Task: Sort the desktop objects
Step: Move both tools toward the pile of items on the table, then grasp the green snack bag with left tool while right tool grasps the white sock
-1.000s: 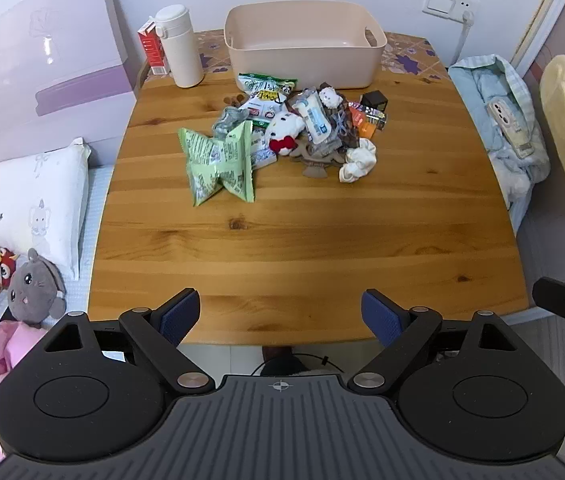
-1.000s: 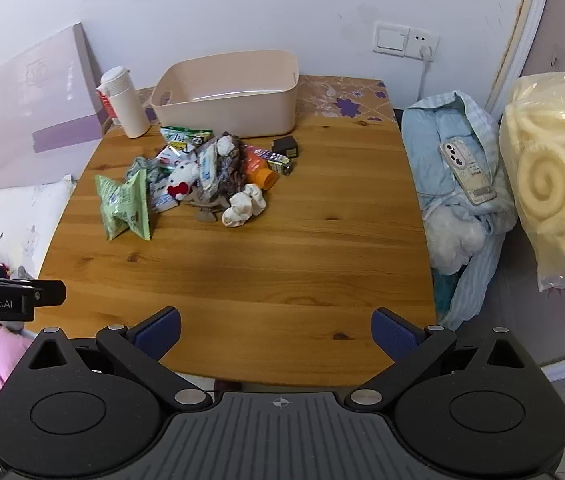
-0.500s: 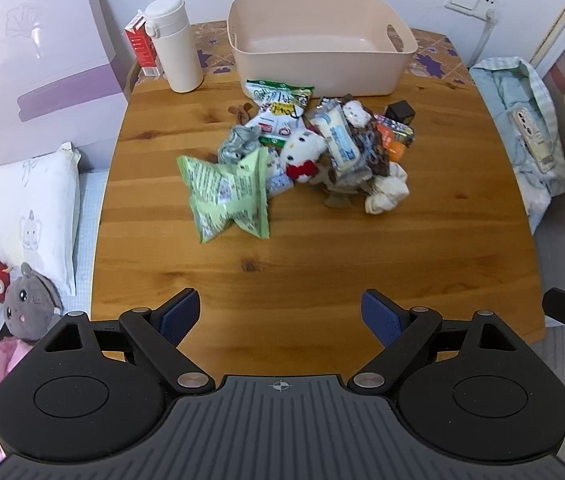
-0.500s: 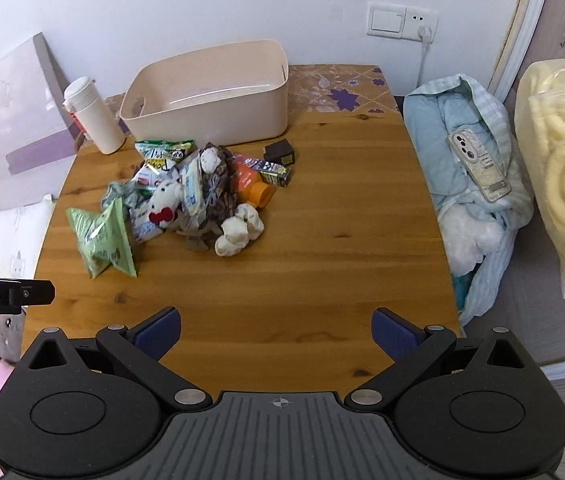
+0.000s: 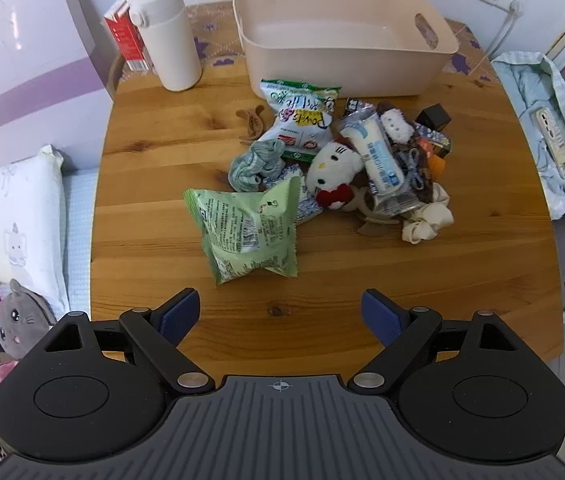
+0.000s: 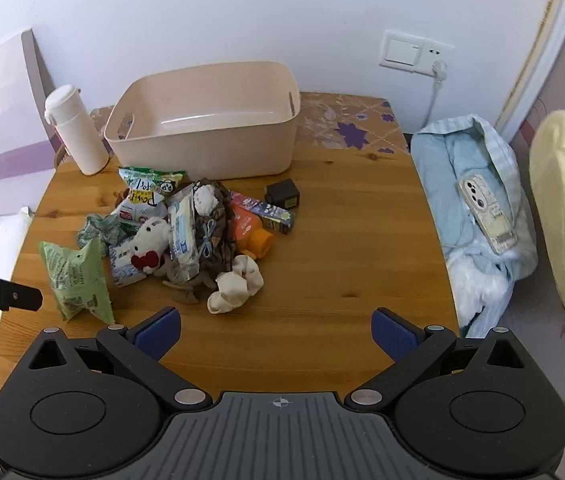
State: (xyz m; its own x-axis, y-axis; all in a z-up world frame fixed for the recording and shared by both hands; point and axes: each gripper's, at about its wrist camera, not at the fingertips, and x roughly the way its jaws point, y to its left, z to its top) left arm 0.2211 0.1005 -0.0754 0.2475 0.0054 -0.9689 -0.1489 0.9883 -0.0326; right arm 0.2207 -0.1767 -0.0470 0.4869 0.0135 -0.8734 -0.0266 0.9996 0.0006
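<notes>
Sorting we judge unstarted: the bin [image 5: 342, 60] at the desk's [image 5: 162, 240] far edge holds nothing, the clutter pile [image 5: 322, 168] sits mid-desk, and both our left tongs [image 5: 282, 316] and right tongs [image 6: 276, 330] gape wide, empty.

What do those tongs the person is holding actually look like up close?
Both the left tongs and right tongs look alike: matte black plastic, a ribbed grey centre panel with a small crosshair mark, round discs either side, silver pivot screws, and two angled fingers tipped with blue pads. No cables show.
</notes>
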